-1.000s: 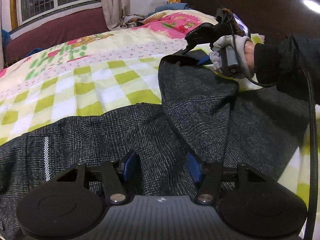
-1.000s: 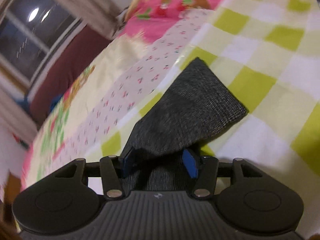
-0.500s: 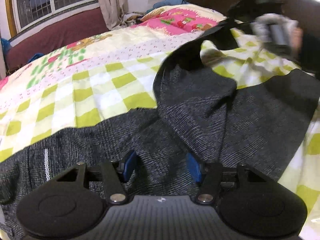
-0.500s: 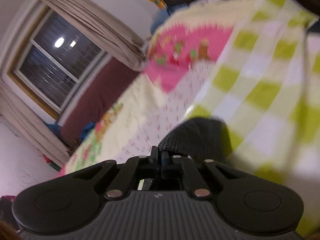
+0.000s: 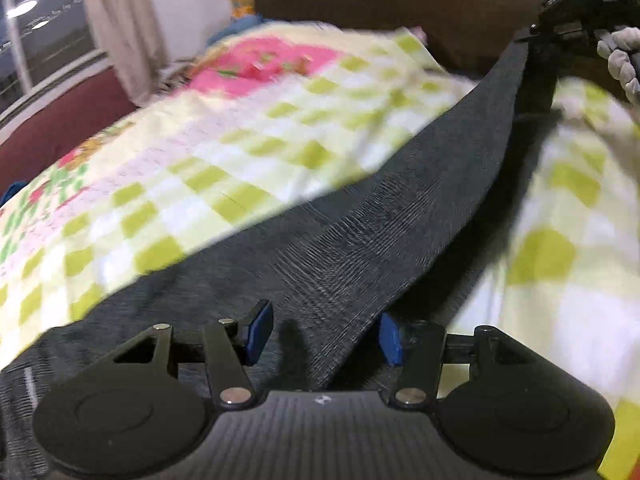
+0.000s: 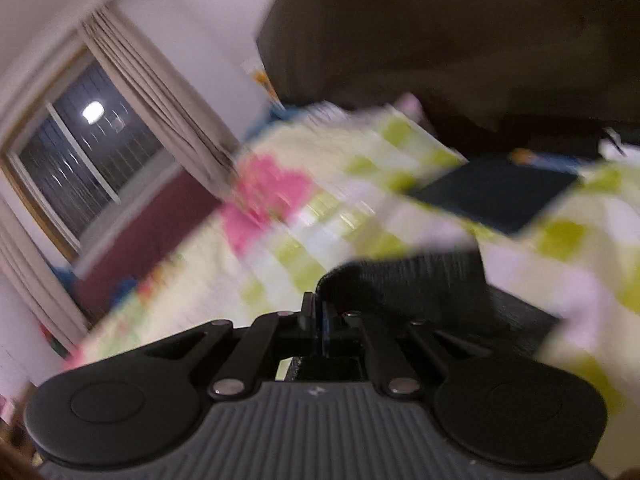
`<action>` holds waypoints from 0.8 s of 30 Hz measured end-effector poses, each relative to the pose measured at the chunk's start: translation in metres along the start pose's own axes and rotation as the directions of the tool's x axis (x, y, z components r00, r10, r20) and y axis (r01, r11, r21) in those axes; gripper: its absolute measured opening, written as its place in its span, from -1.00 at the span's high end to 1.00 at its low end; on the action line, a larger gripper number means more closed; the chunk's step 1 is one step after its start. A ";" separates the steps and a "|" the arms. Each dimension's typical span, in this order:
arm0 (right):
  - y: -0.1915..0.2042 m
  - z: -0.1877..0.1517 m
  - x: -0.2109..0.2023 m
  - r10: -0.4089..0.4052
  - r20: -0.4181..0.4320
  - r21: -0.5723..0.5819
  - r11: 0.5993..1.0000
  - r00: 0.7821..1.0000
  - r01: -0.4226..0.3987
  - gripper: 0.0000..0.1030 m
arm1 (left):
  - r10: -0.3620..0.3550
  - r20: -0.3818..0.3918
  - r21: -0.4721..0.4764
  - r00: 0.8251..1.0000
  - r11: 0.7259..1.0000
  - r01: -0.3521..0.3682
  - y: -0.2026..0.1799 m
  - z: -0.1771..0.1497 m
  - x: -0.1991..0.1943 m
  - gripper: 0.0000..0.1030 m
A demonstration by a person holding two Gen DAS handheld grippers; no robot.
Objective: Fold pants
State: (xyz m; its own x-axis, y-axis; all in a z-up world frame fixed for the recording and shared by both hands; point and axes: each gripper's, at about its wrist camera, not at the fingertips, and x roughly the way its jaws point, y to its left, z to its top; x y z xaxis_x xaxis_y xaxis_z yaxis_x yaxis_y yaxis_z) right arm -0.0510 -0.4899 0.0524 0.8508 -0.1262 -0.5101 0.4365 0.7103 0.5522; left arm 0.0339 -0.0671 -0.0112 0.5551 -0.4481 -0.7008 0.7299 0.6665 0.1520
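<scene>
Dark grey pants (image 5: 400,208) lie on a bed; one leg is pulled out in a taut band toward the upper right. My right gripper (image 5: 536,34), held by a gloved hand (image 5: 624,60), clamps that leg's end above the bed. In the right wrist view the gripper (image 6: 320,320) has its jaws nearly together on the pants (image 6: 420,280); they are opening slightly with cloth still pinched between them. My left gripper (image 5: 323,335) hovers low over the pants near their upper part. Its blue pads (image 5: 256,332) stand apart and cloth lies under the gap.
A green-and-white checked blanket (image 5: 200,168) with a pink patch covers the bed. A dark headboard (image 5: 400,0) rises at the far end. A flat dark blue thing (image 6: 492,192) lies on the blanket. A window (image 6: 80,152) and a curtain (image 6: 168,112) are at the left.
My right gripper shut on the folded-over leg end, then carried it up and to the right, which stretched the leg straight. My left gripper slid along the pants with its jaws unchanged.
</scene>
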 end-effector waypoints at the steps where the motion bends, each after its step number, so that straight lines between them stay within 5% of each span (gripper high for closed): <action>1: -0.013 -0.008 0.009 -0.009 -0.047 0.027 1.000 0.999 0.010 0.81 | 0.000 -0.023 0.022 1.000 1.000 0.001 -0.006 -0.002 0.004 -0.34; 4: -0.039 -0.027 0.018 -0.004 -0.060 0.145 0.989 0.998 0.013 0.78 | 0.009 -0.067 0.077 0.998 0.997 -0.004 -0.019 -0.008 0.009 -0.35; 8: -0.059 -0.032 0.025 0.074 -0.019 0.280 0.958 0.997 -0.065 0.29 | 0.018 -0.087 0.090 0.996 0.996 -0.010 -0.023 -0.006 0.005 -0.35; 10: -0.066 -0.030 0.029 0.080 -0.002 0.311 0.947 0.997 -0.075 0.24 | 0.017 -0.097 0.079 0.995 0.997 -0.009 -0.018 -0.006 0.008 -0.35; 13: -0.069 -0.023 0.029 0.022 0.019 0.325 0.945 1.000 -0.027 0.44 | 0.021 -0.099 0.074 0.995 0.997 -0.013 -0.019 -0.003 0.012 -0.35; 14: -0.066 -0.019 0.031 0.006 0.013 0.306 0.952 1.000 -0.010 0.89 | 0.021 -0.098 0.076 0.995 0.997 -0.013 -0.020 -0.002 0.012 -0.35; 18: -0.024 0.010 0.027 0.129 0.034 0.189 0.973 0.991 -0.133 0.90 | 0.012 -0.094 0.104 0.996 0.995 -0.002 -0.023 0.002 0.012 -0.35; 22: 0.008 0.033 0.007 0.315 0.196 0.073 0.940 0.929 -0.334 0.90 | 0.016 -0.097 0.106 0.995 0.994 -0.005 -0.022 0.005 0.011 -0.35; 24: 0.002 0.033 0.013 0.275 0.182 0.075 0.953 0.944 -0.292 0.90 | 0.018 -0.098 0.099 0.995 0.995 -0.008 -0.021 0.005 0.012 -0.36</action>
State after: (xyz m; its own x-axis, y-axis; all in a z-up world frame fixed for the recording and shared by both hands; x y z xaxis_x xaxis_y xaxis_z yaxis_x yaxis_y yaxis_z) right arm -0.0296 -0.5130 0.0680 0.9765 -0.0502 -0.2096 0.1897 0.6622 0.7249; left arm 0.0269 -0.0895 -0.0196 0.5264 -0.3751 -0.7630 0.7612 0.6076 0.2264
